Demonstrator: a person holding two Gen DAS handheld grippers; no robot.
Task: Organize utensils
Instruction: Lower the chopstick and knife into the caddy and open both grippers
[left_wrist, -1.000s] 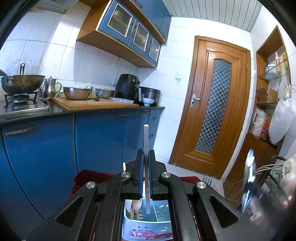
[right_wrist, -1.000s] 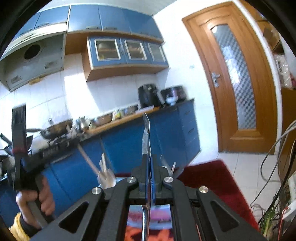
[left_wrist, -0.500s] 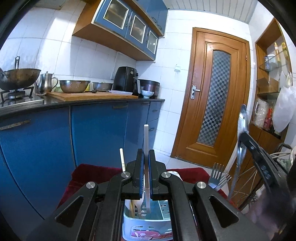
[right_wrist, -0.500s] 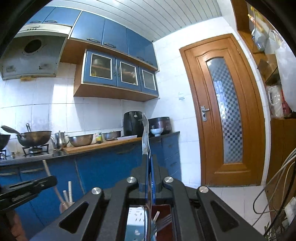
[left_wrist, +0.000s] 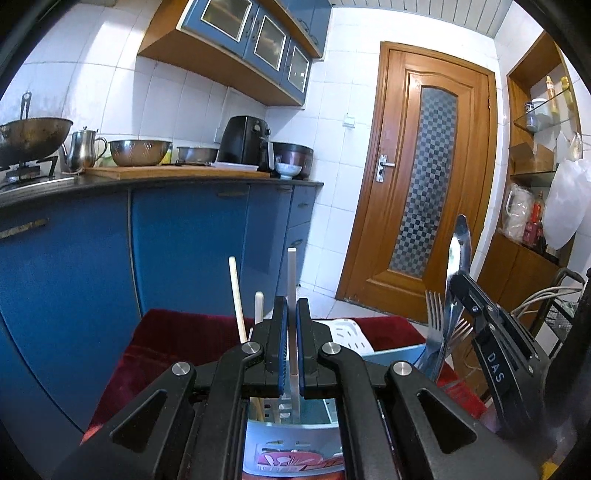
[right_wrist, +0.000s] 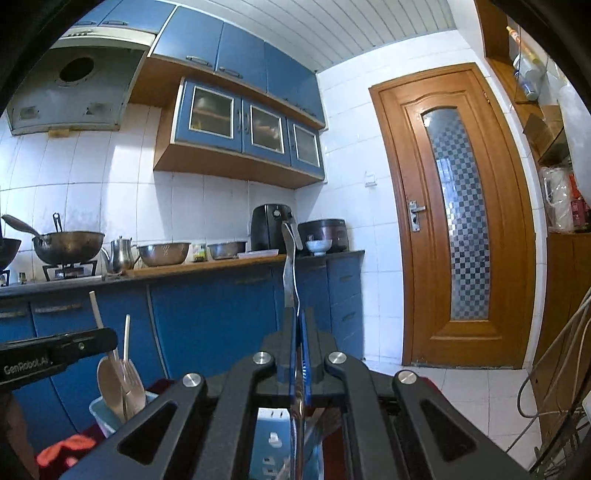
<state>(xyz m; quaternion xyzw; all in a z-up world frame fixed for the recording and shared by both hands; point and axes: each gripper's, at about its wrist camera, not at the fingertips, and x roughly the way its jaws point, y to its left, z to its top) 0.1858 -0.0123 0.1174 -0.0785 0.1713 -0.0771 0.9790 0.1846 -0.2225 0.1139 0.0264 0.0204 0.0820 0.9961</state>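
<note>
Both hand-held grippers have sunk toward the blue utensil caddy (left_wrist: 291, 435): left hand-held gripper (left_wrist: 291, 354) clamped on a white chopstick (left_wrist: 291, 280), right hand-held gripper (right_wrist: 300, 354) clamped on a metal utensil handle (right_wrist: 290, 266), both nearly ready to drop in

My left gripper (left_wrist: 291, 345) clamps a white stick (left_wrist: 291, 280) upright over the caddy (left_wrist: 291, 439). My right gripper (left_wrist: 458, 280) grips a metal utensil (left_wrist: 458, 251) beside forks (left_wrist: 434, 314).

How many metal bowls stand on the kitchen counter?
2: a large bowl beside the steel jug, and a flatter bowl just left of the black air fryer. Others may be hidden.
</note>
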